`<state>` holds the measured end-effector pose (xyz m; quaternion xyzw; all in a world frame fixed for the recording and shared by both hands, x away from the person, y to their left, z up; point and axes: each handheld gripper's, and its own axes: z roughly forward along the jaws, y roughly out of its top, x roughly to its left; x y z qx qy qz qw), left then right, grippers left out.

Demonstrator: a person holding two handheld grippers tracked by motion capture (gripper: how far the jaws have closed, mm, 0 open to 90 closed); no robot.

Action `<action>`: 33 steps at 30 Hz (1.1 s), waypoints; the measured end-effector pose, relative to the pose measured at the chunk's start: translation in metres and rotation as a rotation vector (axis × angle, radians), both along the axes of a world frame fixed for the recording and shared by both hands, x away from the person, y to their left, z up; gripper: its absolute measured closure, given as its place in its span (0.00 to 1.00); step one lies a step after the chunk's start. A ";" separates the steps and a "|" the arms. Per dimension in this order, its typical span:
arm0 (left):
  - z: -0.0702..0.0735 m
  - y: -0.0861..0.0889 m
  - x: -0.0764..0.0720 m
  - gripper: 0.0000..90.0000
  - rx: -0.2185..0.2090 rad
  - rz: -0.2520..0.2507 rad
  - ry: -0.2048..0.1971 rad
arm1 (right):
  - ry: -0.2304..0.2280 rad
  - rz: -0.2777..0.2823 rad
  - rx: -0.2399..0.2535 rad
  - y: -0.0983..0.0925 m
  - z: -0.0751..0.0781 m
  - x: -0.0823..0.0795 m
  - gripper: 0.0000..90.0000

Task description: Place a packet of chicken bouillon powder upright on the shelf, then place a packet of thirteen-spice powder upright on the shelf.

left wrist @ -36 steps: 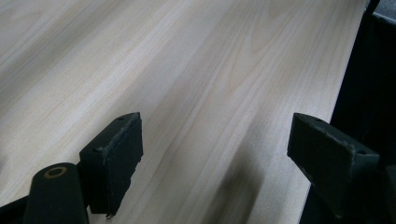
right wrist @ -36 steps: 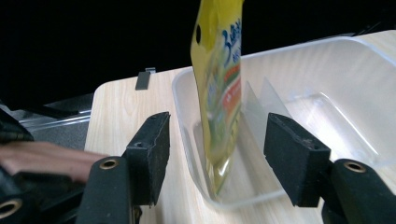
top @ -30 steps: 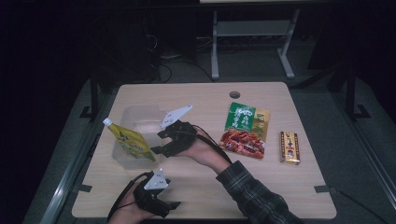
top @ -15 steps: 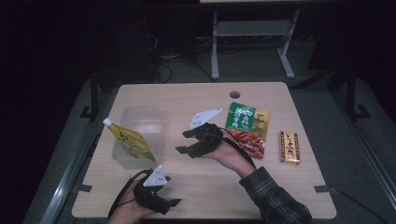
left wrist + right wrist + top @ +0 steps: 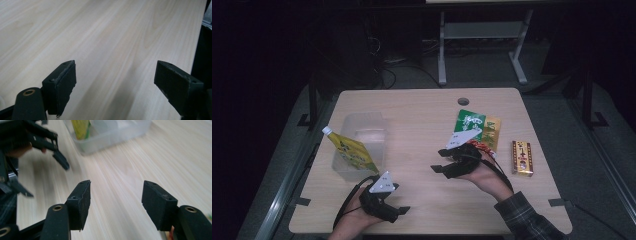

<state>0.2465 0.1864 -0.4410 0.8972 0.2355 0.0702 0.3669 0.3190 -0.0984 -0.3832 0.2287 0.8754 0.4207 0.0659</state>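
While the worktop (image 5: 412, 115) carries a clear bin (image 5: 362, 145) already holding a yellow pouch (image 5: 352, 152), three packets wait outside: green (image 5: 472, 122), red (image 5: 484, 147) and the small box (image 5: 522, 157). Both claws gape empty; the right claw (image 5: 447, 160) has swung from the bin toward the packets, and the left claw (image 5: 394, 212) rests near the front edge.

pretty dim room, light wood table (image 5: 412, 115) with a little round hole (image 5: 463, 101) near the far edge. clear plastic tub (image 5: 362, 142) on the left side, a yellow pouch (image 5: 352, 151) with a white cap leaning over its near-left rim. over on the right there's a green packet (image 5: 472, 125), a red one (image 5: 484, 147) partly hidden just in front of it, and a small red and gold box (image 5: 522, 158) further right, apart from them. metal stand (image 5: 482, 35) on the floor behind the table
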 end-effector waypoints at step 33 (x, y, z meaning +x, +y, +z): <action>-0.004 -0.008 0.009 0.20 -0.035 -0.013 0.016 | 0.030 -0.580 -0.140 -0.215 -0.040 0.008 1.00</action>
